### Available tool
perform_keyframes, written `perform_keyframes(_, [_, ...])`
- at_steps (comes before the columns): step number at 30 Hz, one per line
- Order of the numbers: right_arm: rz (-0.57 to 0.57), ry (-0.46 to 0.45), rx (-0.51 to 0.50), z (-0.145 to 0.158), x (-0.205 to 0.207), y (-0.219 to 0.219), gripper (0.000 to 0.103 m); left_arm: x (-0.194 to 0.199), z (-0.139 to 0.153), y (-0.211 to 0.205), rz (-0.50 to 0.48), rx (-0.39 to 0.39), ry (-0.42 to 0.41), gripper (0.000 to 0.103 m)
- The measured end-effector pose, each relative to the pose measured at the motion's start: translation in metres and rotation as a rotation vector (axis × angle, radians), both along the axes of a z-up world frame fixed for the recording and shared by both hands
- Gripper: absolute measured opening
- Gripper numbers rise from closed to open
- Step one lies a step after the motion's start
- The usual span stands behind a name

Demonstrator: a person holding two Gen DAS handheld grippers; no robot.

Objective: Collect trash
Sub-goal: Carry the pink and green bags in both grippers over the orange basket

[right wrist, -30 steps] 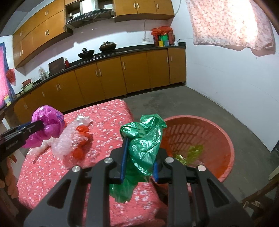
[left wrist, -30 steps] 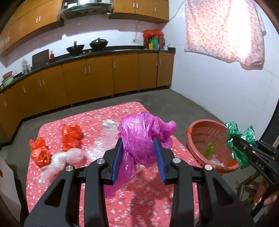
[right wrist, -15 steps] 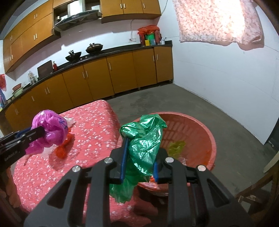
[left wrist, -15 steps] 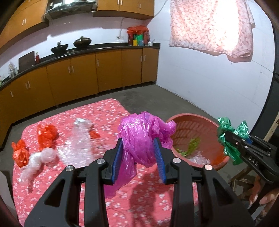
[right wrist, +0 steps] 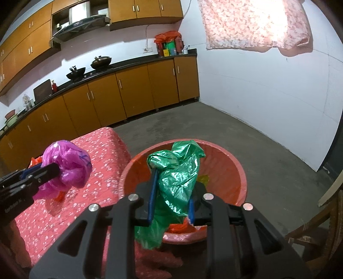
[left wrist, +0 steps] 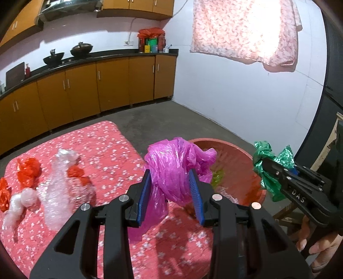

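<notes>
Orange-brown base cabinets [right wrist: 120, 98] run along the far wall under a black countertop [right wrist: 128, 62], with matching wall cupboards [right wrist: 145, 8] and a range hood [right wrist: 81, 22] above. Two dark woks [left wrist: 66, 52] sit on the counter. The floor [right wrist: 246, 141] is bare grey concrete. A pink floral cloth [left wrist: 244, 32] glows with daylight on the white side wall [left wrist: 235, 90].

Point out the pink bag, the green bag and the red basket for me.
pink bag [left wrist: 171, 169], left wrist view, crumpled middle between the pads.
green bag [right wrist: 178, 178], right wrist view, shiny middle between the pads.
red basket [right wrist: 233, 173], right wrist view, bare inner wall.
</notes>
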State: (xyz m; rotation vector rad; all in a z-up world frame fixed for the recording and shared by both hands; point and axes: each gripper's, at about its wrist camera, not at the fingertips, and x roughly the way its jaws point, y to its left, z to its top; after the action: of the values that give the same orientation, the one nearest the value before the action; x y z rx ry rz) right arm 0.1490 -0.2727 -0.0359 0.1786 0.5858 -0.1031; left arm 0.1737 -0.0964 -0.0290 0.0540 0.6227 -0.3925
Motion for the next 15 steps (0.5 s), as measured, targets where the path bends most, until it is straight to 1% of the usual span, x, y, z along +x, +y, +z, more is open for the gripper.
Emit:
perform_keyframes(6, [-0.008, -0.004, 0.011, -0.004, 0.015, -0.014, 0.024, 0.010, -0.008, -0.021, -0.036, 0.002, 0.018, 0.036])
perform_keyframes(15, [-0.008, -0.011, -0.006, -0.012, 0.027, -0.024, 0.024, 0.029, -0.022, -0.052, -0.074, 0.022, 0.049, 0.036])
